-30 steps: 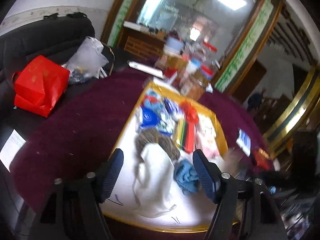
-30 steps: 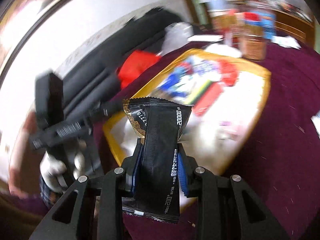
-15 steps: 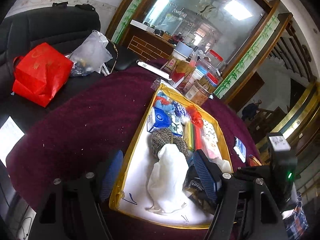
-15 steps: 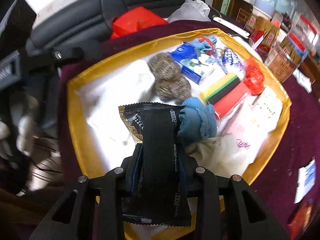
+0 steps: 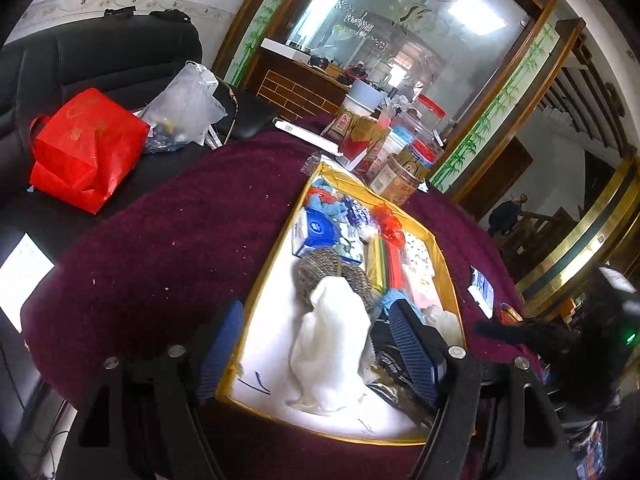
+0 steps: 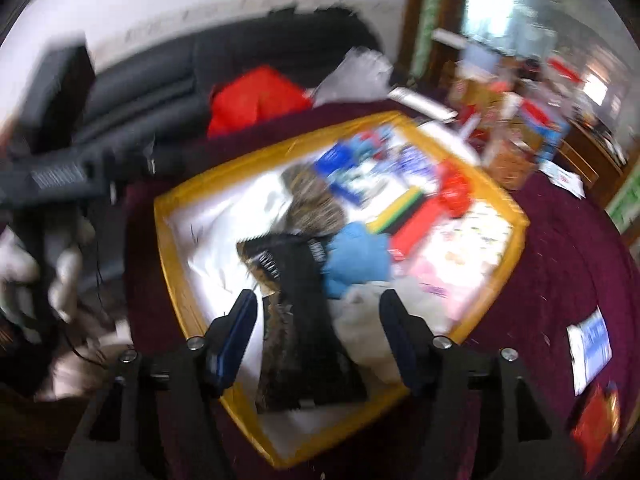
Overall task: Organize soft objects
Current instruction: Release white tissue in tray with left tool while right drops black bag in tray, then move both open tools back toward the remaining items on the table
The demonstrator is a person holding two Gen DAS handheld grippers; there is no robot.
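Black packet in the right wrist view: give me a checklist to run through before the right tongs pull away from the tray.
1. Right tongs jaws have just been opening, pads clear of the black packet: ok.
2. Packet inside the yellow-rimmed tray: mostly; near end lies at the rim, cannot tell.
3. Packet lying flat: cannot tell, view blurred.
4. Blue cloth beside packet undisturbed: cannot tell.
5. Left tongs open, empty, clear of the white cloth: ok.

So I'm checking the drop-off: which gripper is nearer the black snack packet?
Right. The right gripper straddles the black snack packet, jaws just opened, pads clear of it. The left gripper hangs over the white cloth, the packet beside its right finger.
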